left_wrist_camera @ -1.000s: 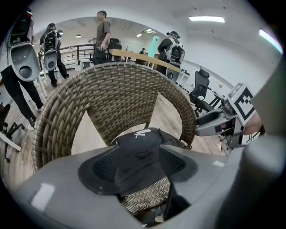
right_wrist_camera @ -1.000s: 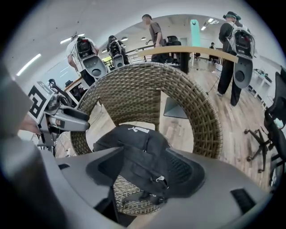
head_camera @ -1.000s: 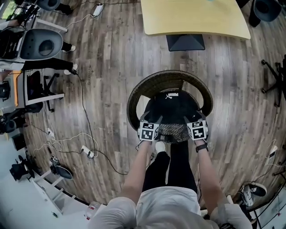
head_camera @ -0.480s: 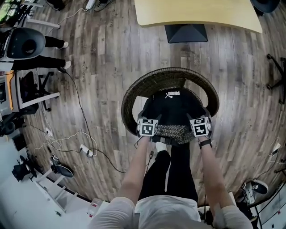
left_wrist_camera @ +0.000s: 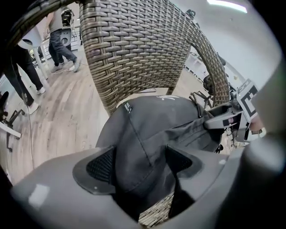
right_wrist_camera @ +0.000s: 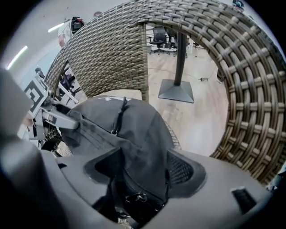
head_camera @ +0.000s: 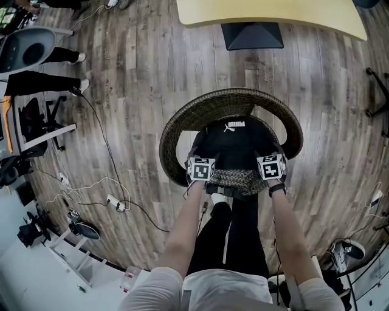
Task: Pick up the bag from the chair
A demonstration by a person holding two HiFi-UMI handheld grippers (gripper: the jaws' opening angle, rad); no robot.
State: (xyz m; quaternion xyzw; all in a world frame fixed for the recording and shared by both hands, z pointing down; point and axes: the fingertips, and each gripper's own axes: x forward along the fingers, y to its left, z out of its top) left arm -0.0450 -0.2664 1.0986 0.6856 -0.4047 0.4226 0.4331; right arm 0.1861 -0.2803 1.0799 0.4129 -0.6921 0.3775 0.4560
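Observation:
A black bag (head_camera: 234,143) with a white logo sits on the seat of a round wicker chair (head_camera: 182,121). In the head view my left gripper (head_camera: 203,159) is at the bag's near left corner and my right gripper (head_camera: 270,157) at its near right corner. In the left gripper view the jaws (left_wrist_camera: 139,163) are closed in on a fold of the bag (left_wrist_camera: 152,120), with the wicker back (left_wrist_camera: 134,44) behind. In the right gripper view the jaws (right_wrist_camera: 139,167) likewise pinch the bag (right_wrist_camera: 129,125) near a zip; the chair's rim (right_wrist_camera: 250,89) curves to the right.
A yellow table (head_camera: 267,12) on a dark base (head_camera: 252,35) stands beyond the chair. Cables and a power strip (head_camera: 115,203) lie on the wood floor at left. Office chairs (head_camera: 27,51) and a person's legs (head_camera: 36,82) are far left. Shoes (head_camera: 340,255) lie at bottom right.
Both grippers have moved a little forward from the seat's front edge onto the bag's near corners. The bag still rests on the chair.

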